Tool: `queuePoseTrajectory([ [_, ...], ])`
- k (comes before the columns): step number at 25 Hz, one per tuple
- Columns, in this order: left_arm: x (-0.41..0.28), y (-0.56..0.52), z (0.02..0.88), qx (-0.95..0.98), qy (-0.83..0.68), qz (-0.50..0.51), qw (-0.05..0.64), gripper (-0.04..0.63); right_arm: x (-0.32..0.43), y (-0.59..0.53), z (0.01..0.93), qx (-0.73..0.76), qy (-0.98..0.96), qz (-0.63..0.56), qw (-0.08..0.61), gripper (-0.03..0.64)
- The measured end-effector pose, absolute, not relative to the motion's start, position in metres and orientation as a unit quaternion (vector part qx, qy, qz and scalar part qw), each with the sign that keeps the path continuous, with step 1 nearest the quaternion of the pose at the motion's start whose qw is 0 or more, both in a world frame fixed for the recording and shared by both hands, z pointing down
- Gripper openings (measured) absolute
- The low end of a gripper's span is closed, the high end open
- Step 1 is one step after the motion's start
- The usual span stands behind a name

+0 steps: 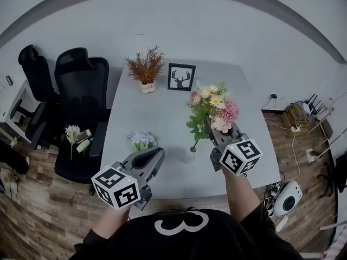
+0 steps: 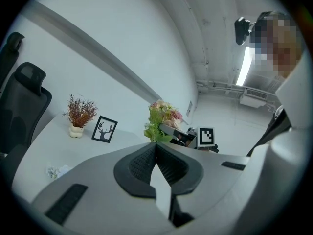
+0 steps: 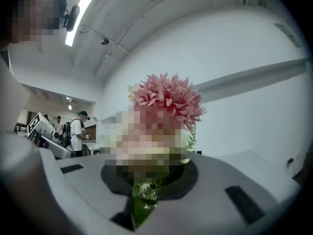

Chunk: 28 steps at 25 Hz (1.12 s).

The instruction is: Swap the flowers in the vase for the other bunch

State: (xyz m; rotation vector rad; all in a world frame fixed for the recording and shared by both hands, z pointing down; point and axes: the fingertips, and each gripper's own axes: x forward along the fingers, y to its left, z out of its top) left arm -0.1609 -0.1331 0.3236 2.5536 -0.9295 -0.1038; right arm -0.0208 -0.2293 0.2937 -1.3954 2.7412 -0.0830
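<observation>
Overhead, the grey table (image 1: 162, 112) bears the scene: the right tongs (image 1: 212, 128), clamped on the stems of the pink-and-cream bouquet (image 1: 212, 108), hold it above the tabletop, the left tongs (image 1: 156, 157) are closed on nothing, and the pale bunch (image 1: 142, 140) lies left of the small vase (image 1: 193, 150).

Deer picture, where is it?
In the head view, the deer picture stands at the far edge of the table, just right of the rusty dried plant.

shirt (image 1: 179, 241): black, white looped print | left gripper (image 1: 156, 157), right gripper (image 1: 216, 133): grey shells, black ribbed pads (image 2: 139, 163) | marker cubes (image 1: 115, 187) above shirt: white, black squares
</observation>
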Motion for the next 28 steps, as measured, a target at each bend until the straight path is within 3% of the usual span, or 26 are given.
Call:
queuePoseTrajectory([
  [13,-0.115,-0.127,0.299,0.927,-0.319,-0.042,0.192,0.011,0.039,-0.217,0.257,-0.456,0.889,-0.028,0.017,0.060],
  [28,-0.052,-0.149,0.322,0.920,-0.321,-0.013,0.226,0.011,0.106,-0.224,0.358,-0.430,0.883,-0.169,-0.082,0.060],
])
